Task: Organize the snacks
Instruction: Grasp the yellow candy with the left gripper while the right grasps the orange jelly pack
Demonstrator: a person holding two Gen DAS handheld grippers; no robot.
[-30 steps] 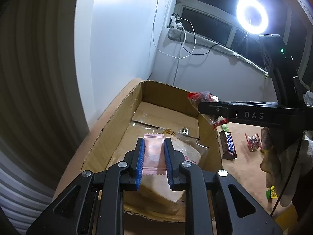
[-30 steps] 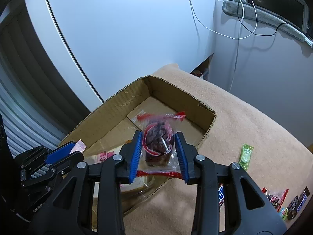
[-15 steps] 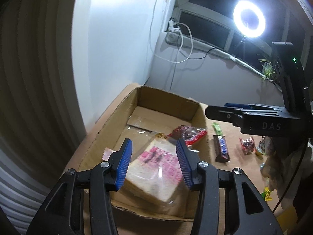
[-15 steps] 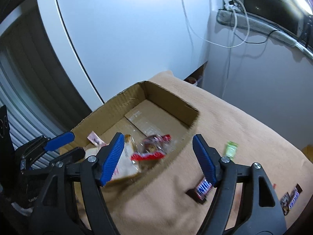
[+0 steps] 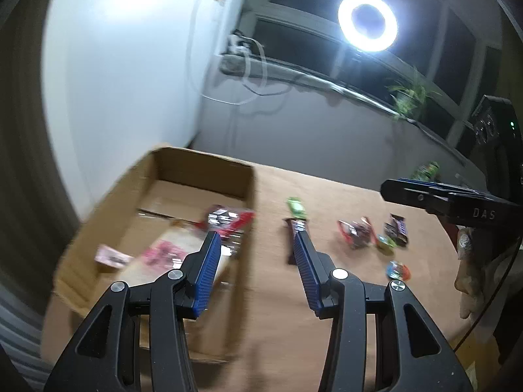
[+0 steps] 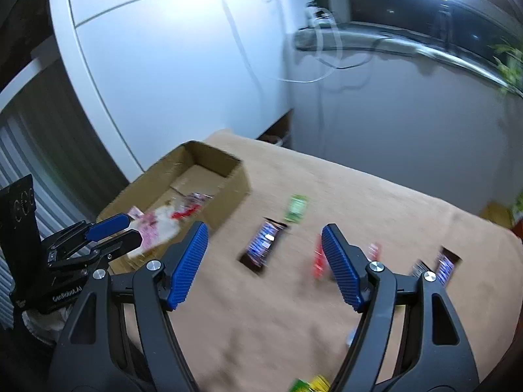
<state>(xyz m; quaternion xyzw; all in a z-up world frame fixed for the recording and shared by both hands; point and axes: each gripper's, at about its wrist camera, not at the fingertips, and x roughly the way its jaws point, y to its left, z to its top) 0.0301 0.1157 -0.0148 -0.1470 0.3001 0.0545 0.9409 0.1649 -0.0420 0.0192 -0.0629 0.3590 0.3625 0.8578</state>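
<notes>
A ring light [image 5: 367, 22] glares in a dim room; both fisheye views are motion-blurred.

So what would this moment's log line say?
left gripper: open, empty | right gripper: open, empty | box: snacks inside | table: chocolate bar, more snacks

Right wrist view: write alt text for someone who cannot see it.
The right gripper hangs open and empty over a tan cloth-covered table, with a dark candy bar lying between its blue fingers. Left of it, an open cardboard box holds several wrapped snacks, and the left gripper shows at the box's near end. More small snacks lie scattered to the right; the picture is motion-blurred.
</notes>
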